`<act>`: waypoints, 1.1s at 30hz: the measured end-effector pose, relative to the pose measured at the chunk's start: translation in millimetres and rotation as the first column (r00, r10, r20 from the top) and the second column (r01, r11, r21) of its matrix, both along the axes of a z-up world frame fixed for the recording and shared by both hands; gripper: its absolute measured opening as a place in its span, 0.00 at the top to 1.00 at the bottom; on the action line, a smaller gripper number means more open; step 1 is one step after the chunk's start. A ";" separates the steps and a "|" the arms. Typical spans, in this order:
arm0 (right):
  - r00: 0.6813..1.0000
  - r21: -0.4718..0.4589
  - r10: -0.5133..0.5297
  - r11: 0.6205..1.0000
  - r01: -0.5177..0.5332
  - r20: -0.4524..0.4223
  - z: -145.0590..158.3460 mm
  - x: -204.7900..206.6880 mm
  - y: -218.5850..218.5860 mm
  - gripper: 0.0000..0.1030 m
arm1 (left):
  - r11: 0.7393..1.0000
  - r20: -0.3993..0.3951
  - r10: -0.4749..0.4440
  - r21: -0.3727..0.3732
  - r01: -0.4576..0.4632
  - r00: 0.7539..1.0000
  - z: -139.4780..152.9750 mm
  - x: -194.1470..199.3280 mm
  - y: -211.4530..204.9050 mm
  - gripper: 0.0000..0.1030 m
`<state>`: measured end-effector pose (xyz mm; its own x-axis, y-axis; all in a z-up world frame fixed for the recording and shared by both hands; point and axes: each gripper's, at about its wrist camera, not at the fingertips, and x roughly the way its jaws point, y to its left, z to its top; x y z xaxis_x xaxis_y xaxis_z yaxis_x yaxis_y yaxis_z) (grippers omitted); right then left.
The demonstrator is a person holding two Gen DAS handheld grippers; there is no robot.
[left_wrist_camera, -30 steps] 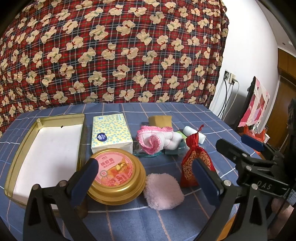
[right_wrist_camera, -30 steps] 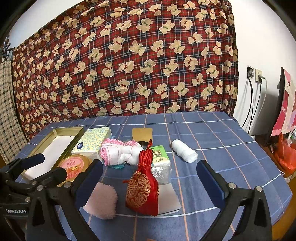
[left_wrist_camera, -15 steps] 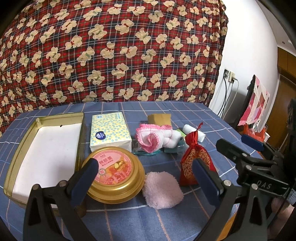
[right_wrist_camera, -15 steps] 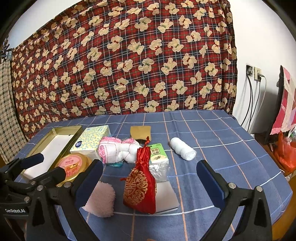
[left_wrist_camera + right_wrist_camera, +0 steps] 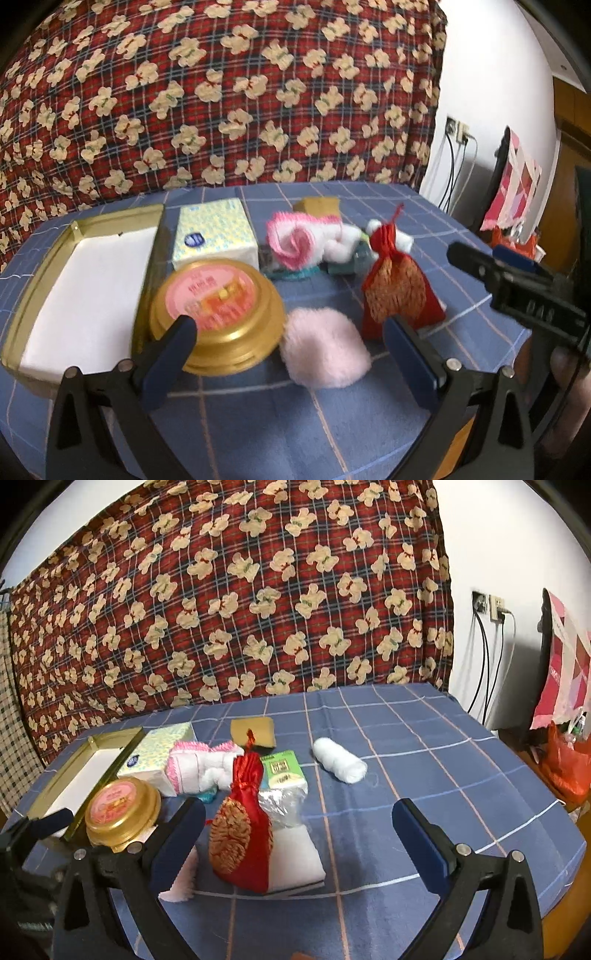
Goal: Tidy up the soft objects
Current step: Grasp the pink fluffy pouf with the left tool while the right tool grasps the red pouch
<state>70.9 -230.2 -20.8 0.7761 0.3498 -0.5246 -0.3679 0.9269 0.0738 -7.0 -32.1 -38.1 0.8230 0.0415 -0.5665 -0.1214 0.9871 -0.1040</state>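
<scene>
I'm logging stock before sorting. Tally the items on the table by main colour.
Pink: 2, puff, rolled towel
Red: 1, pouch
White: 2, roll, flat pad
Gold: 2, round tin, tray
Green: 2, tissue box, small pack
Tan: 1, sponge
Total: 10

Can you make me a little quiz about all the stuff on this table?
1. True or false: the gold tray has a pile of soft things in it.
2. What lies closest in front of the left gripper: A) the pink puff, B) the white roll, C) the tissue pack?
3. Fill in: the red pouch stands ____ , its tied neck on top.

Key: 1 false, the tray holds no soft things. 2 A. 3 upright.
</scene>
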 end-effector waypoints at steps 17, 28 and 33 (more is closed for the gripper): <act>0.992 -0.025 0.121 0.992 -0.123 -0.044 -25.9 8.0 21.1 0.25 | 0.999 -0.100 -0.045 0.012 0.047 0.994 -38.9 13.8 -21.2 0.14; 0.979 -0.077 0.189 0.978 -0.194 -0.071 -42.8 9.4 32.4 0.62 | 0.996 -0.142 -0.077 0.025 0.081 0.987 -49.7 24.4 -34.6 0.35; 0.977 -0.073 0.202 0.976 -0.207 -0.070 -45.1 10.3 32.7 0.74 | 0.998 -0.158 -0.064 0.017 0.068 0.985 -52.6 34.0 -31.8 0.42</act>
<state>81.2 -197.5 -65.9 0.6575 0.4535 -0.6017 -0.5476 0.8361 0.0317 27.1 -63.9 -90.7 0.7249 0.0042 -0.6888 -0.0690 0.9954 -0.0665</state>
